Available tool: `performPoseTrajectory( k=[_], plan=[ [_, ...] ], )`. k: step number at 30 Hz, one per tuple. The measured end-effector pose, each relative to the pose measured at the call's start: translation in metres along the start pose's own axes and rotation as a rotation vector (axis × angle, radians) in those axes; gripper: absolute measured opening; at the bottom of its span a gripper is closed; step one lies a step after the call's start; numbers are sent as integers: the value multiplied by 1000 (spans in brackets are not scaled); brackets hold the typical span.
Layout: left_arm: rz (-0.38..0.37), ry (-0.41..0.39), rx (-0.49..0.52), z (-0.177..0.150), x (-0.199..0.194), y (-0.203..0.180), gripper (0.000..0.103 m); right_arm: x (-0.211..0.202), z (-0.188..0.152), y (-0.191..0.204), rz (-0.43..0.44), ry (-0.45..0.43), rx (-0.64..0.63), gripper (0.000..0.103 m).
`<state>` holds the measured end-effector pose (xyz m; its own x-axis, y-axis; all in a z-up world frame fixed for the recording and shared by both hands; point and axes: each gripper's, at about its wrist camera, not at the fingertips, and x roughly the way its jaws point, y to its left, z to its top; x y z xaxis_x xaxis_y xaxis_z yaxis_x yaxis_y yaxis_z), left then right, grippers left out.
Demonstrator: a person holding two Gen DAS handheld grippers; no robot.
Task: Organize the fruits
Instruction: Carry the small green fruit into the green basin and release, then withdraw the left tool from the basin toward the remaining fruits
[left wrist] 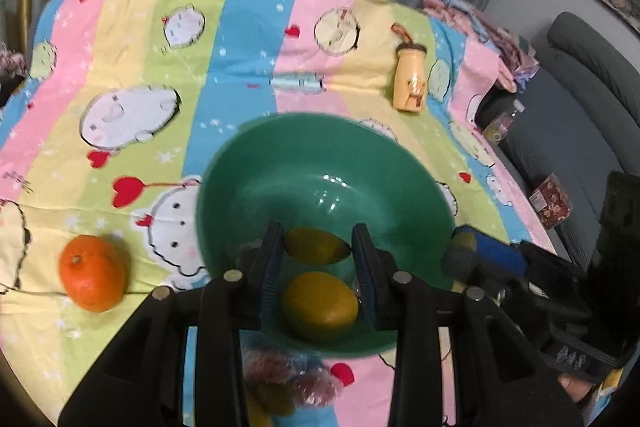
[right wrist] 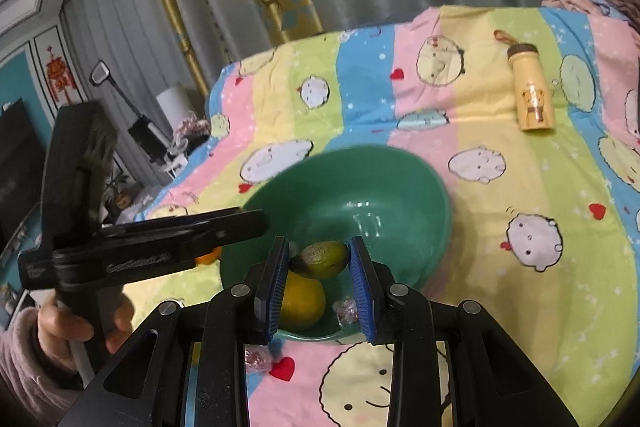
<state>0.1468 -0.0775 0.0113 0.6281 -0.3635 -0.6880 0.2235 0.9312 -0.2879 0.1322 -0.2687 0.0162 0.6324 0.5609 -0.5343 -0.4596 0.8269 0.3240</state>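
Observation:
A green bowl (left wrist: 256,183) sits on the striped cartoon sheet and shows in the right wrist view too (right wrist: 400,187). Inside it lie a round yellow fruit (left wrist: 320,301) (right wrist: 304,301), a greenish-yellow mango-like fruit (left wrist: 316,245) (right wrist: 322,259) and a small wrapped item (right wrist: 346,309). An orange (left wrist: 93,269) lies on the sheet left of the bowl. My left gripper (left wrist: 318,259) is open above the bowl's near side, empty. My right gripper (right wrist: 318,267) is open over the bowl's near rim, empty. The right gripper's body also shows at the left wrist view's right edge (left wrist: 500,259).
A yellow bottle (left wrist: 409,81) (right wrist: 532,95) lies on the sheet beyond the bowl. Wrapped fruit (left wrist: 296,379) lies by the bowl's near rim. A grey sofa (left wrist: 580,115) stands right of the bed. Curtains hang behind. The left gripper's handle and hand (right wrist: 80,267) are at the left.

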Motion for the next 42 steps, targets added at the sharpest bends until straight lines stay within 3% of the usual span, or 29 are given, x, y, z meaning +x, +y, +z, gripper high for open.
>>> performPoseTrajectory(
  k=[5, 15, 17, 19, 22, 24, 31, 42],
  plan=[
    [33, 59, 31, -1, 24, -5, 35, 13, -6, 4, -16, 37, -30, 32],
    [77, 72, 62, -4, 37, -1, 35, 20, -9, -2, -36, 63, -19, 32],
    [90, 71, 69, -3, 37, -1, 37, 21, -9, -2, -42, 67, -15, 32],
    [98, 62, 80, -2, 34, 0, 46, 23, -10, -2, -50, 74, -11, 32],
    [90, 38, 68, 0, 25, 4, 64, 23, -9, -2, -55, 76, -8, 33],
    [92, 20, 60, 2, 18, 7, 65, 21, -9, -3, -60, 67, 5, 43],
    [87, -36, 24, -1, -17, 19, 73, 9, -6, -6, -32, 25, 41, 44],
    [114, -78, -49, -31, -66, 40, 74, -19, -9, 2, 34, -29, 57, 47]
  ],
)
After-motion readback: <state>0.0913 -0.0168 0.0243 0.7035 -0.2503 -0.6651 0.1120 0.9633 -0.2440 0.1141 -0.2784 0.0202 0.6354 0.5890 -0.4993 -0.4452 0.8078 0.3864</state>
